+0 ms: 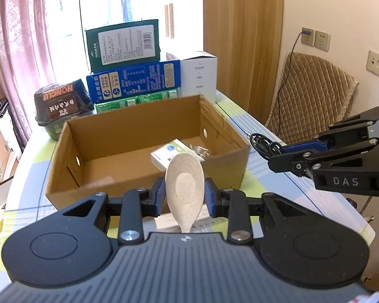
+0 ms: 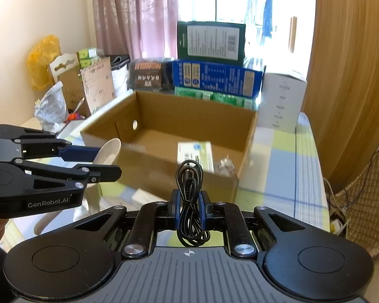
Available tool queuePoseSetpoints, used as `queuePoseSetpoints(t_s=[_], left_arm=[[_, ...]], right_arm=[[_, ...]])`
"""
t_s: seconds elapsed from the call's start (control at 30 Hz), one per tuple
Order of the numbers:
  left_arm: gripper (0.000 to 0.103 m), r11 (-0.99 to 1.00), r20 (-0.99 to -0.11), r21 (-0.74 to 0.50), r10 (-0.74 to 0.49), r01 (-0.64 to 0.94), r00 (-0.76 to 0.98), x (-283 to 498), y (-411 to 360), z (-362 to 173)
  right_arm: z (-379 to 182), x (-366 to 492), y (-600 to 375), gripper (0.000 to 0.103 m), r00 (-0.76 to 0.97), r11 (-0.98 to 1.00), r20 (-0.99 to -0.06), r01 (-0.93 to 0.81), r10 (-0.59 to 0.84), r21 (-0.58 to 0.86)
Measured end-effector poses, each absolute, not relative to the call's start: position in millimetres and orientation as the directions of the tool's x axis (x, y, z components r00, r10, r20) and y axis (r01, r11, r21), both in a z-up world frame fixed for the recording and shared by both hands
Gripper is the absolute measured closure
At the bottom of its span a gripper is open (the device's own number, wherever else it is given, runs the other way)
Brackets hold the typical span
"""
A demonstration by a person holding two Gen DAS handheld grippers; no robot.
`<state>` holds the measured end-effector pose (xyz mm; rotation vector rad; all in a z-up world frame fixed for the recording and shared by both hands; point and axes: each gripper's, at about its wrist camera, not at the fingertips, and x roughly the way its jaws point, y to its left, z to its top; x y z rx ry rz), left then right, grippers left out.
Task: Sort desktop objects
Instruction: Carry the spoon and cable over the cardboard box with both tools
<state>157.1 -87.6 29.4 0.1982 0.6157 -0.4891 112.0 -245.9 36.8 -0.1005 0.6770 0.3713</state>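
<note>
My left gripper (image 1: 185,194) is shut on a beige speckled spoon (image 1: 184,184), bowl pointing forward, just in front of the near wall of an open cardboard box (image 1: 70,151). My right gripper (image 2: 189,208) is shut on a coiled black audio cable (image 2: 189,202), also held before the box (image 2: 164,166). The right gripper and the cable (image 1: 262,144) show at the right of the left wrist view, and the left gripper with the spoon (image 2: 108,151) at the left of the right wrist view. A white packet (image 1: 169,151) and a clear crinkled wrapper (image 2: 224,165) lie in the box.
Behind the box stand stacked green (image 1: 123,43), blue (image 1: 134,80) and white (image 1: 199,75) cartons and a dark food tub (image 1: 60,103). The table (image 2: 285,166) has a checked glass-covered top. A padded chair (image 1: 313,96) stands to the right; bags and cardboard (image 2: 70,85) clutter the left.
</note>
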Motion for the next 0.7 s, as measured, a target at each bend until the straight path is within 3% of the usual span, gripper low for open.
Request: queuePoseSetpoints(t_s=[0.4, 0.7], left_arm=[[0.076, 0.89, -0.588, 0.041, -0.346, 0.453, 0.732, 227.2, -62.9, 70.6], [0.076, 0.904, -0.602, 0.013, -0.334, 0.427, 0.725, 274.0, -51.3, 66.6]], right_arm=[[59.3, 179.4, -216.4, 0.092, 0.714, 0.934, -0.628, -0.351, 0.309, 0.06], [45.0, 219.0, -198.8, 0.092, 0.689, 0.93, -0.652, -0.36, 0.316, 0.072]])
